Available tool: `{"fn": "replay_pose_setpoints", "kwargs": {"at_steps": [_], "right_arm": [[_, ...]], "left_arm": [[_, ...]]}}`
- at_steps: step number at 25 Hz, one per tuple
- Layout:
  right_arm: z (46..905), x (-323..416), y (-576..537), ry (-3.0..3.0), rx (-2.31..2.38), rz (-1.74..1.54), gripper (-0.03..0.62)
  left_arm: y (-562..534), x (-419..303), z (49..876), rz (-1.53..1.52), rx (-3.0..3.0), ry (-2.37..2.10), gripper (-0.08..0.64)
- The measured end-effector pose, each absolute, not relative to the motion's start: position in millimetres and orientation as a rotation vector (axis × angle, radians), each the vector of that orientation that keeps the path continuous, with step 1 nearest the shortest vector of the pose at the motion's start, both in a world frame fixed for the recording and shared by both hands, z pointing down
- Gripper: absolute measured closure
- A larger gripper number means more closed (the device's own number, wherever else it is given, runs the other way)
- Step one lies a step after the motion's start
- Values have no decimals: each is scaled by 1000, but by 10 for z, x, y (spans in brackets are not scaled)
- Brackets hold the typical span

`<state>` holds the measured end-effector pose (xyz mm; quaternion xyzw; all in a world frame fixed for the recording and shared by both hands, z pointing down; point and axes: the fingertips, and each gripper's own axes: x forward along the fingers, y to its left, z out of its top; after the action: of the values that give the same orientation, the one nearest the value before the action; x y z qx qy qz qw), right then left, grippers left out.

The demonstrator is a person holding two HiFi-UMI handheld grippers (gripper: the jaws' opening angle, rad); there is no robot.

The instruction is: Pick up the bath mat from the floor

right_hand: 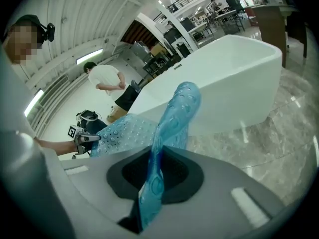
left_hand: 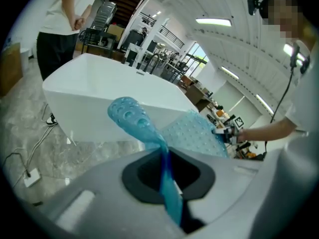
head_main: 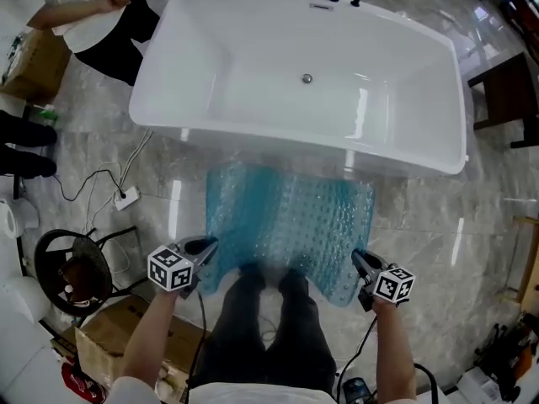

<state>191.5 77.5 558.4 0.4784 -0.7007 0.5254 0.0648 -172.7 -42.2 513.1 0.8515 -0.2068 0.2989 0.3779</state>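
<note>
Bath mat [head_main: 290,221], blue, held up in front of white bathtub [head_main: 210,74]; left hand-held gripper [head_main: 209,245] clamped on its near-left corner, right hand-held gripper [head_main: 358,258] clamped on near-right corner.
</note>
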Motion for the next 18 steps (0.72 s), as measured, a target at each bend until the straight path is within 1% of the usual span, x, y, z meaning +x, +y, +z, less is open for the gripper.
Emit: {"fn": "replay_pose_setpoints", "kwargs": {"at_steps": [6,14,18], "right_arm": [[4466,1776,947,-2174,1458,1587,550],[3200,1457,1174,-2293,1478,1582,549],[2698,1318,1274,-2363,1519,1597,548]], "left_arm": [[-149,-1859,4104,707,2170,-513,545],[167,-1964,2975,615,2197,-527,543],[302,-2032,2524,533,2199,-541,543]]}}
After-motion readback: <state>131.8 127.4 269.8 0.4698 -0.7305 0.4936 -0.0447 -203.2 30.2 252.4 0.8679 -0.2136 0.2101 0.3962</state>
